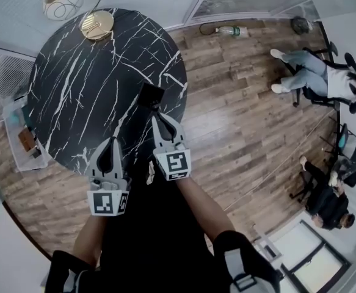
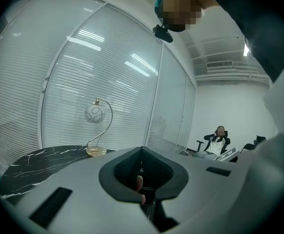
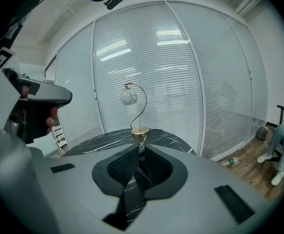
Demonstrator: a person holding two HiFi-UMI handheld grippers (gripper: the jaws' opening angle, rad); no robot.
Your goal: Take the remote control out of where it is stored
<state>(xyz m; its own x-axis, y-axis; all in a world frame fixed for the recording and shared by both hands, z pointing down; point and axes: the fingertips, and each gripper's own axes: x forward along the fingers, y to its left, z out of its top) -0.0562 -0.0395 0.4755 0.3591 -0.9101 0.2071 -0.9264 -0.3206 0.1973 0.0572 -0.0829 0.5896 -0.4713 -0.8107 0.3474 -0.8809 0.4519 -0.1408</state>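
1. The task is looking barely begun. No view is showing the remote control, and neither gripper is carrying anything.
2. The left gripper (image 1: 112, 142) is keeping its jaws together with nothing between them, low at the near rim of the worktop (image 1: 92, 78).
3. The right gripper (image 1: 152, 99) is likewise pinching shut on nothing, reaching over the worktop's near edge.
4. The dark marble worktop is bearing only a lamp (image 1: 65, 0). A small rack (image 1: 22, 136) is standing just beside it on the left, holding items too small to identify. That may be the storage place, but I cannot tell.
5. Everything is remaining to be done: locating the remote control, spreading the jaws, gripping it and drawing it out.
6. No readable writing is showing. The gripper cubes are displaying only black-and-white square markers, and the label on the bottle (image 1: 229, 30) lying on the floor is too small to read.
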